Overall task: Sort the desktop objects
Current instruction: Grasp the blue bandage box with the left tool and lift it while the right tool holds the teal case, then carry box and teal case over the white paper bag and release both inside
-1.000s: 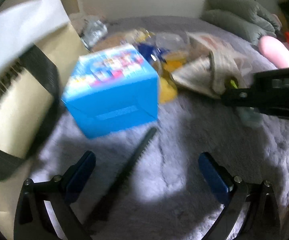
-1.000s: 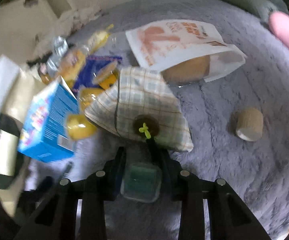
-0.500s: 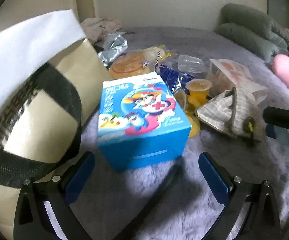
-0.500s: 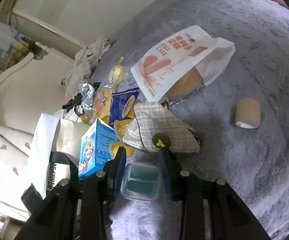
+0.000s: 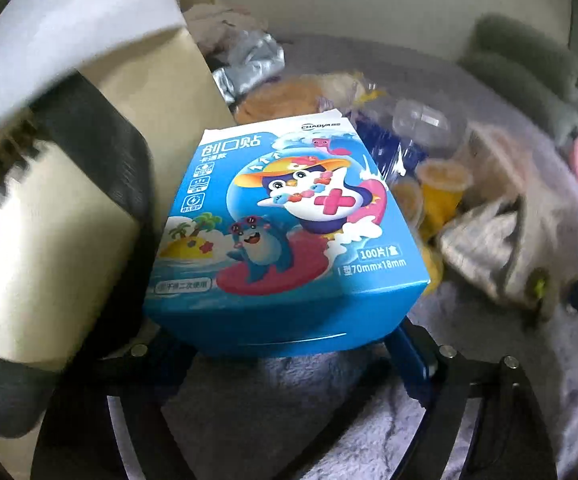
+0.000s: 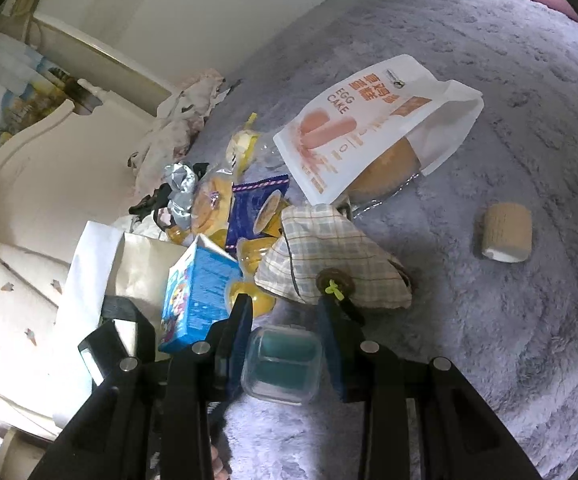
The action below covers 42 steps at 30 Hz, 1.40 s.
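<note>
A blue plaster box (image 5: pixel 289 232) with a cartoon penguin stands on the grey fleece, against a beige tote bag (image 5: pixel 69 220). My left gripper (image 5: pixel 285 344) straddles its near end and its jaws are closing. The right blue pad (image 5: pixel 407 356) touches the box's lower right corner; the left pad is hidden behind the box. In the right wrist view the same box (image 6: pixel 197 292) leans by the bag. My right gripper (image 6: pixel 283 304) is shut on a small clear case (image 6: pixel 281 364) with teal inside, held above the fleece.
A checked pouch (image 6: pixel 329 256) lies just ahead of the right gripper. Behind it are an egg cake bag (image 6: pixel 369 128), yellow jelly cups (image 5: pixel 443 188), a blue snack packet (image 6: pixel 249 208) and foil wrappers. A tan bandage roll (image 6: pixel 507 232) sits alone at the right.
My left gripper has moved forward until the blue box sits between its fingers, and the fingers have narrowed onto it. My right gripper tilted up and rolled earlier, still shut on the clear case.
</note>
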Each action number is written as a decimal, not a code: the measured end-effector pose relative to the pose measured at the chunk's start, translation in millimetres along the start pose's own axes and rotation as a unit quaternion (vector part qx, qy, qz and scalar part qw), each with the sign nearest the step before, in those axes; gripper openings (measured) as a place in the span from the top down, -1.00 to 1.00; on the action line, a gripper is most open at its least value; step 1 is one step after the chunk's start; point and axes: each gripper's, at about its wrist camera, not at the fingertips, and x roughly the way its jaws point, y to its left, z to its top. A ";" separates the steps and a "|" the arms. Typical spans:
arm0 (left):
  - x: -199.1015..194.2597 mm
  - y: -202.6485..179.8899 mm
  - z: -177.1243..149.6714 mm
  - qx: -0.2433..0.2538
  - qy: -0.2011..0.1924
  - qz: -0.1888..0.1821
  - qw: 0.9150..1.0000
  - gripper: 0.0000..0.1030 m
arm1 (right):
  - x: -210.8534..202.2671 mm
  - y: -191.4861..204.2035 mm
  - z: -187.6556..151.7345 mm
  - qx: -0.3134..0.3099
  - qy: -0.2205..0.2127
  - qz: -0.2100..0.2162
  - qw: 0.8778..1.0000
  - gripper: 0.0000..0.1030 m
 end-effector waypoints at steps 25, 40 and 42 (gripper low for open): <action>-205.3 -6.9 53.0 0.017 -0.218 -0.030 0.975 -0.65 | -79.4 91.3 3.9 -0.112 -0.115 0.067 0.985 0.39; -158.0 135.7 54.3 -0.030 -0.071 0.113 0.991 -0.67 | 28.0 267.4 -16.2 -0.226 -0.011 0.158 0.961 0.39; -154.8 145.5 46.3 -0.041 -0.080 0.116 0.989 -0.68 | 40.4 279.3 -20.7 -0.233 -0.005 0.160 0.959 0.39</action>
